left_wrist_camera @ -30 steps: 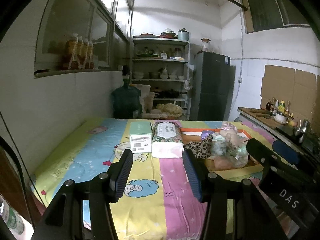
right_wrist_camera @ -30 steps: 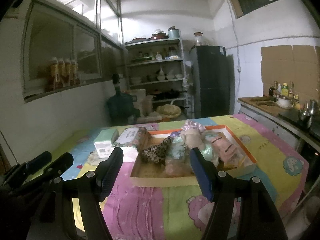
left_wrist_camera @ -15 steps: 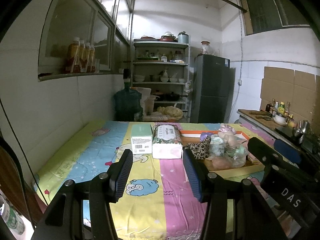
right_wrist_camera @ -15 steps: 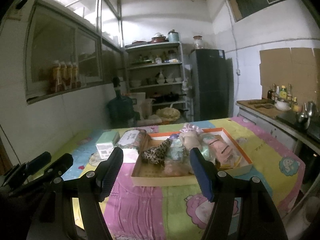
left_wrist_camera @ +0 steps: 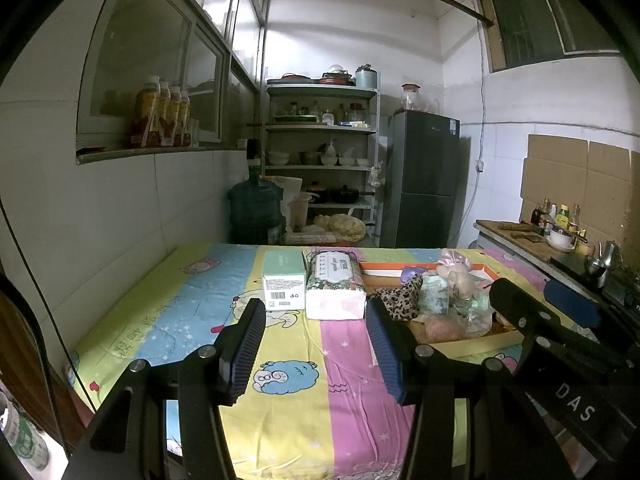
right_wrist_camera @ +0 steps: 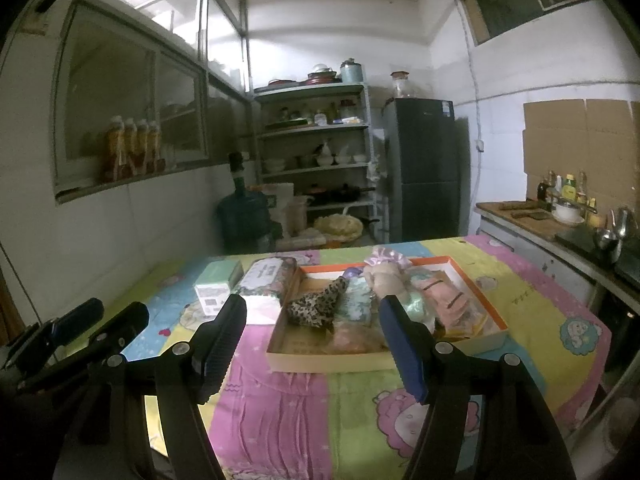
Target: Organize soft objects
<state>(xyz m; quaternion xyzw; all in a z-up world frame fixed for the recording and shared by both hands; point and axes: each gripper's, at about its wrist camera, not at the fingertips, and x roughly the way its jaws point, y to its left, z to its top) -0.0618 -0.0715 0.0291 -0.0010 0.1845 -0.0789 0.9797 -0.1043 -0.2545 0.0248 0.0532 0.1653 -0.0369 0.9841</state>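
Left claw [left_wrist_camera: 316, 336] spread and empty over bench [left_wrist_camera: 172, 308], right claw [right_wrist_camera: 312, 332] spread and empty, tray [right_wrist_camera: 320, 360] of soft items ahead, tissue pack [left_wrist_camera: 334, 284] beside it

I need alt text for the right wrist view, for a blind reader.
An open right gripper, holding nothing, hovers over a colourful cartoon tablecloth, facing a shallow orange-rimmed tray piled with soft items. Left of the tray lie a tissue pack and a green box.
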